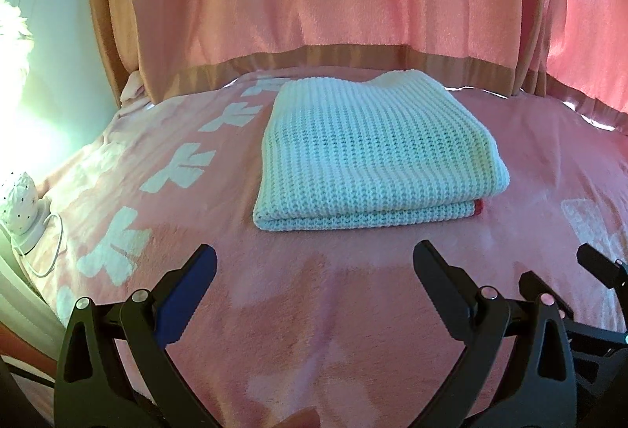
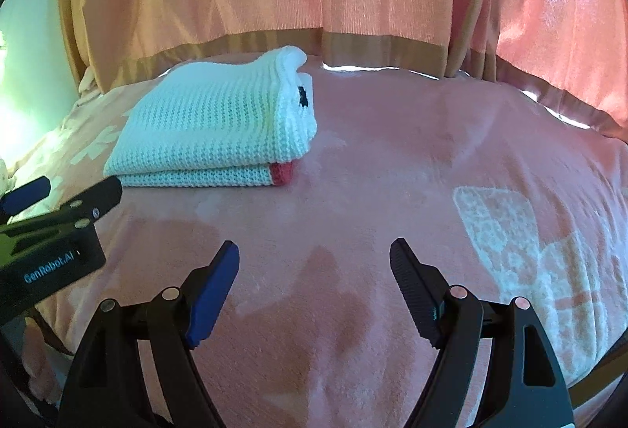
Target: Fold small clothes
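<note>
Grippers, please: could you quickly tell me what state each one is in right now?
Left gripper: open, holding nothing, short of the folded knit.
Right gripper: open, holding nothing, over the pink blanket.

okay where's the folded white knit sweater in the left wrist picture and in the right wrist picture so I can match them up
Left wrist view: the white knit sweater lies centre frame, beyond the open left gripper.
Right wrist view: the sweater lies upper left, beyond the open right gripper.
Shared landmark: the red edge at its near right corner.
</note>
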Tool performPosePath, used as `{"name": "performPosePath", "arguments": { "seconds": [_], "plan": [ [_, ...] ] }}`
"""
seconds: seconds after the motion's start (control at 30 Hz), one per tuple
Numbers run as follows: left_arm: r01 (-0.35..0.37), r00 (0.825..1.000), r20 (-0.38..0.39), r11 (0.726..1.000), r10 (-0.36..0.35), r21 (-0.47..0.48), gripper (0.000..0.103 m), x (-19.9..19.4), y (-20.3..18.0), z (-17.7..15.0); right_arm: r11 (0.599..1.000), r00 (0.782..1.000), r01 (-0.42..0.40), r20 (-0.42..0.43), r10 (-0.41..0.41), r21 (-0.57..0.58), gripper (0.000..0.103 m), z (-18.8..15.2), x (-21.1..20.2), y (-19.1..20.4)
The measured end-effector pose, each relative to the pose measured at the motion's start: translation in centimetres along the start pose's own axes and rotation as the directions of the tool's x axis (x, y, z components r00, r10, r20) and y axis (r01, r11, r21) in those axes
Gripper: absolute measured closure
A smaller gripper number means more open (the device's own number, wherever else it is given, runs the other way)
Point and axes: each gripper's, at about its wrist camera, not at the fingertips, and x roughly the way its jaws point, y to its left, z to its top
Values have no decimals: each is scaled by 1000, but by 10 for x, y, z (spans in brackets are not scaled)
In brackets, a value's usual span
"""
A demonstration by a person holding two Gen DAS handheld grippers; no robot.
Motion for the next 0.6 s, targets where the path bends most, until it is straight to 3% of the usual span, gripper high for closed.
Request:
{"name": "performPosePath", "arguments": {
  "seconds": [0.6],
  "plan": [
    [-14,1000,-23,1000,14,9,5,6,2,-6,1000,1000,-11,-9,11,4,26,0,2,9]
  ]
}}
